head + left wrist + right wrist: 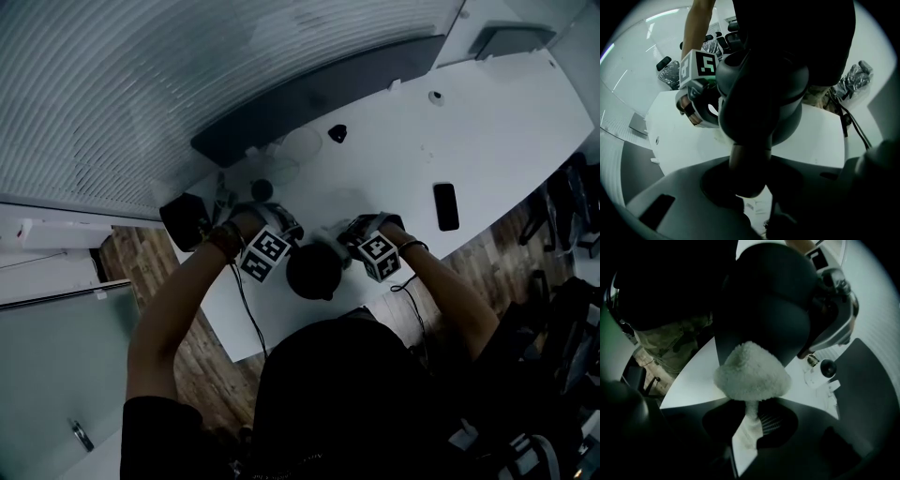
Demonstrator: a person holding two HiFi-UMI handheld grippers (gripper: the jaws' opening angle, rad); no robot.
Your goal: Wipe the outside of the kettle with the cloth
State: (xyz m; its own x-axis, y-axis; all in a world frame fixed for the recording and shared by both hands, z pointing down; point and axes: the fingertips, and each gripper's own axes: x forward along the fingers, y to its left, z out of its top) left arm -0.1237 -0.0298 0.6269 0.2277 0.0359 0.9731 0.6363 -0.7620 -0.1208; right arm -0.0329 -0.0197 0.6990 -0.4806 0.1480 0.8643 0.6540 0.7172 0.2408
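Observation:
In the head view a black kettle (313, 270) stands near the front edge of the white table (487, 131), between my two grippers. My left gripper (267, 249) is on the kettle's left. In the left gripper view its jaws (750, 187) are shut on the kettle's dark handle (746, 161), with the round body (761, 84) just beyond. My right gripper (373, 251) is on the kettle's right. In the right gripper view it (750, 423) is shut on a fluffy white cloth (752, 372), whose bunched end rests against the kettle's black side (761, 305).
A black phone (446, 206) lies on the table to the right. A small black object (337, 133) sits farther back, and a dark box (185, 221) stands at the table's left end. A small white device with a black cap (820, 369) stands behind the kettle.

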